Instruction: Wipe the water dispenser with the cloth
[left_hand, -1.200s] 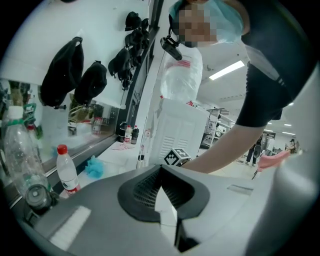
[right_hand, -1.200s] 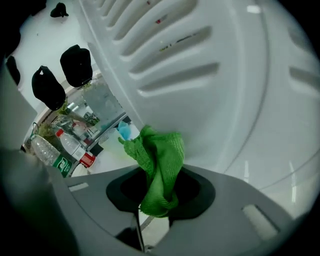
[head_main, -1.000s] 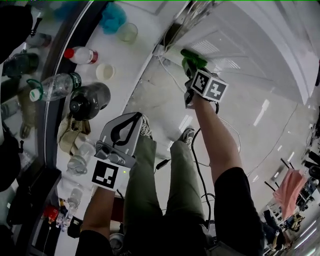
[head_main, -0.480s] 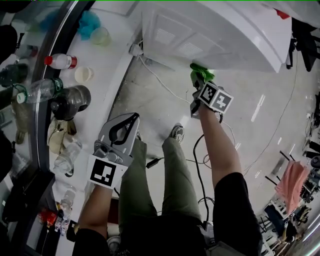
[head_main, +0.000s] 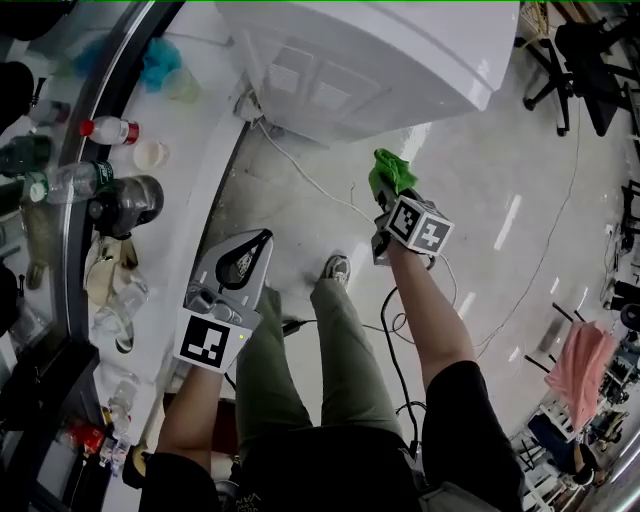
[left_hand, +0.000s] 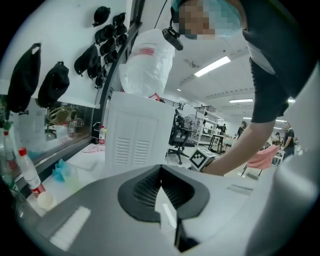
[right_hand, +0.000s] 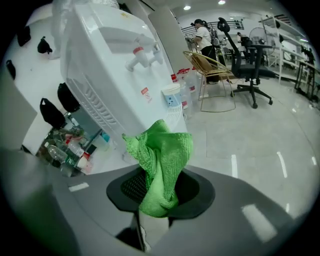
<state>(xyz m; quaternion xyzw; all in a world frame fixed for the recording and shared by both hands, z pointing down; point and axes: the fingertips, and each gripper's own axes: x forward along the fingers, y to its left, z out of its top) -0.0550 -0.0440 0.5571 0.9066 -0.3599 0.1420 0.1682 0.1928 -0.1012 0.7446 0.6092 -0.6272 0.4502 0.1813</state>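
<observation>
Clamping green cloth (right_hand: 161, 165): right tool (right_hand: 152, 215) | left tool (left_hand: 161, 182) closed, empty | water dispenser (right_hand: 112, 65) apart from cloth | bottles (head_main: 110, 129): contents unclear

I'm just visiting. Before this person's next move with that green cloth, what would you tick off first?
1. The green cloth is clamped in the right tool: ok.
2. Cloth touching the water dispenser: not ok; the head view shows bare floor between them.
3. The left tool is out of the way: ok, shut on nothing, away from the dispenser.
4. The white cable on the floor near the dispenser's base is clear of the wiping path: cannot tell.
5. Cloth damp enough: cannot tell.
</observation>
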